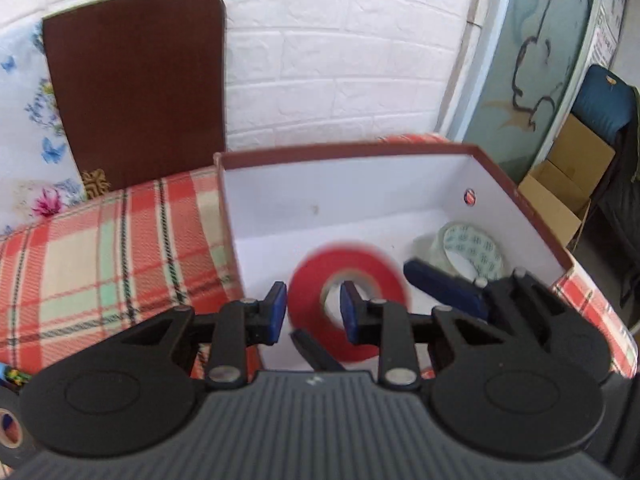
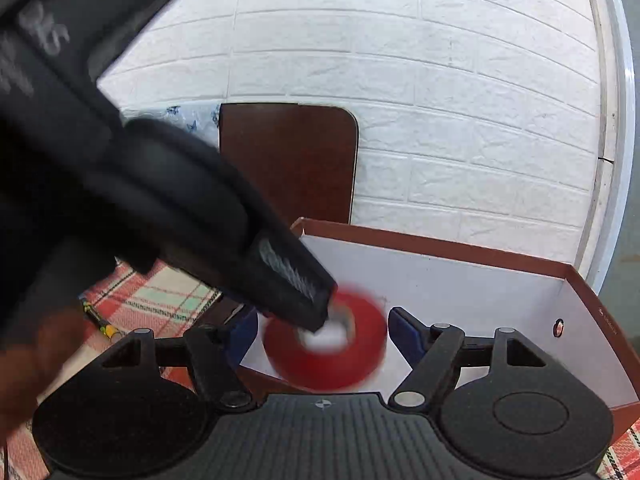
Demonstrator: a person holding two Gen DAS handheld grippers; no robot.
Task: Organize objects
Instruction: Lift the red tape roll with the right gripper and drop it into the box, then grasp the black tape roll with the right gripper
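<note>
A blurred red ring-shaped tape roll [image 1: 349,305] is gripped through its core by the narrowed left tongs [image 1: 314,312] over a white-lined cardboard box [image 1: 400,196]; the right tongs [image 2: 322,338] are spread wide, empty; no lettering is legible.

I see a red tape roll [image 1: 348,276] in a white-lined, brown-rimmed box [image 1: 344,151]; a red, cream and green plaid cloth [image 1: 100,264]; blue-padded black tongs [image 1: 314,312].

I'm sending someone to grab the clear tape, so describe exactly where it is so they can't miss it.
Find the open box, brown outside and white inside, on the plaid cloth. The clear tape roll leans in its far right corner. Unlike the solid red roll beside it, it is see-through with a pale green printed core.
</note>
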